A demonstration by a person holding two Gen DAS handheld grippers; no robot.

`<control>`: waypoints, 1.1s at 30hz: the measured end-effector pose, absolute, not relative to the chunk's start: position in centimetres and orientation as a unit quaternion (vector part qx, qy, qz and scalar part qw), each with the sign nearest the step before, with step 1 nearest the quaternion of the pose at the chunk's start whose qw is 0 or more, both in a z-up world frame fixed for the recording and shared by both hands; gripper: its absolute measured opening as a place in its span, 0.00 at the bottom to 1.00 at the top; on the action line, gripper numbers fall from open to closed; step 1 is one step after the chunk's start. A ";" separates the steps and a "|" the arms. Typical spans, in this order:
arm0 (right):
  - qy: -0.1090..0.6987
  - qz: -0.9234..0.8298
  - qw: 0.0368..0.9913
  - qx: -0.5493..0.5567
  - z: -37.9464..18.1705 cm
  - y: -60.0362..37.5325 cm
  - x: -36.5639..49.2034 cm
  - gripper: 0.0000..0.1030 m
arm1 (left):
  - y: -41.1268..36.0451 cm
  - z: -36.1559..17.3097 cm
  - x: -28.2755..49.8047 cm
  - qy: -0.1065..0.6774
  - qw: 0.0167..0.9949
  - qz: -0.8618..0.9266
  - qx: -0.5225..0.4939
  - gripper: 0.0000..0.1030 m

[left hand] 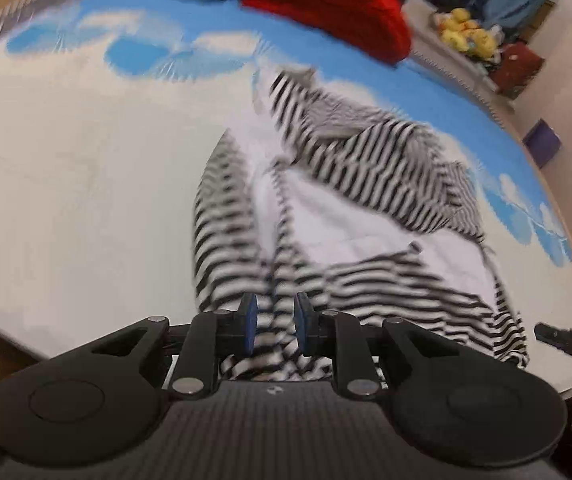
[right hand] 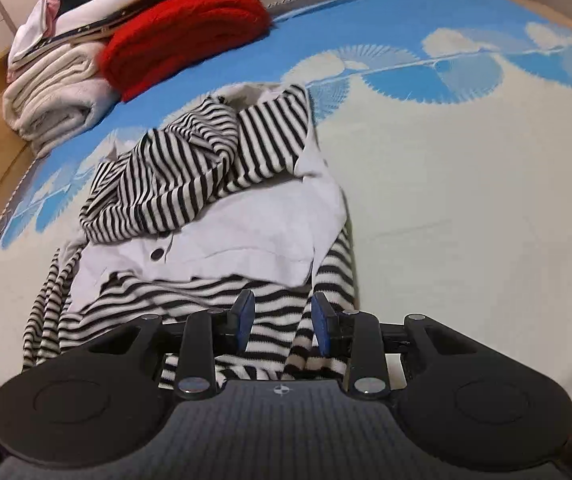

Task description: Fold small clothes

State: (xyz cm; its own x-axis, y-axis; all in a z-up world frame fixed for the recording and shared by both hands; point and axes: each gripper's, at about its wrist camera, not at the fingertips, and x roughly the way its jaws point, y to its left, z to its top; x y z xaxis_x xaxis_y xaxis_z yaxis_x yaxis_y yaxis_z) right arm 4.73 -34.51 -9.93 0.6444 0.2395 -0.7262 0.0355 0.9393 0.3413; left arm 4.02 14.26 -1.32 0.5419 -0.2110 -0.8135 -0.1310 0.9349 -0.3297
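- Gripping the near hem of the striped garment (left hand: pixel 337 184), the left tool (left hand: pixel 274 330) has its blue pads closed in on a bunch of black-and-white cloth; the fabric runs up between them and looks pinched, probably so that this edge can be lifted and carried over for a fold.
- Matching it on the other side, the right tool (right hand: pixel 282 328) has hem cloth between its pads too, one strip hanging down by the right-hand pad. The jaws stand a little wider here, yet the cloth seems caught (a thicker bunch would explain the gap).
- Both hold the same near edge, a sensible pairing: two corners held together keep the hem straight when it is moved.
- The garment lies crumpled on the bed cover (right hand: pixel 465 184), blue and white with a fan pattern. Its white lining or inner panel (right hand: pixel 246 236) faces up, with a dark button (right hand: pixel 158 254) showing, and the striped upper part is heaped at the far end, so I judge the folding barely begun.
- Already folded pieces sit well apart at the far edge of the bed: a red knit (right hand: pixel 186 36) and a cream roll (right hand: pixel 54 92), with more stacked behind them, likely kept there to leave the working space free.
- The left view is blurred, so finer detail of the grip is uncertain.
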 end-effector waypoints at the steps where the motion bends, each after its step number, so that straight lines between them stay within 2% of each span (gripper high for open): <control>1: 0.428 0.055 0.888 0.160 -10.4 -34.5 4.8 0.33 | 14.8 -2.5 4.2 0.486 0.853 -0.021 -0.191 0.24; 3: 0.450 0.052 0.876 0.164 -11.5 -34.7 5.2 0.33 | 15.6 -4.5 5.5 0.531 0.821 0.004 -0.209 0.24; 7: 0.482 0.045 0.853 0.194 -13.2 -35.4 6.1 0.38 | 16.4 -5.2 6.2 0.533 0.807 0.020 -0.253 0.49; 10: 0.501 0.045 0.836 0.220 -14.3 -35.7 6.4 0.46 | 16.0 -5.8 6.7 0.548 0.791 0.025 -0.270 0.54; 13: 0.513 0.056 0.827 0.224 -15.0 -35.4 6.7 0.50 | 15.1 -5.8 7.2 0.553 0.793 0.017 -0.254 0.61; 18: 0.543 0.055 0.813 0.203 -16.2 -34.7 7.2 0.51 | 14.3 -7.2 7.5 0.583 0.781 0.028 -0.220 0.61; 29: 0.549 0.059 0.814 0.179 -16.2 -34.2 7.5 0.51 | 13.5 -7.9 7.5 0.595 0.779 0.017 -0.197 0.59; 31: 0.549 0.061 0.815 0.176 -16.3 -34.1 7.5 0.51 | 13.6 -7.9 7.5 0.595 0.779 0.016 -0.196 0.52; 33: 0.549 0.063 0.815 0.173 -16.3 -34.1 7.5 0.41 | 13.6 -7.9 7.5 0.595 0.780 0.011 -0.196 0.43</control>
State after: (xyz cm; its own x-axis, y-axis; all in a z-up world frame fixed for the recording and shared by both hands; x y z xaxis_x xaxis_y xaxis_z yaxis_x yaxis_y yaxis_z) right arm 7.54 -34.10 -16.27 0.3888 0.2934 -0.8733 0.0870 0.9320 0.3518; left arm 7.46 13.59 -7.87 0.2925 -0.2160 -0.9315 -0.2509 0.9227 -0.2928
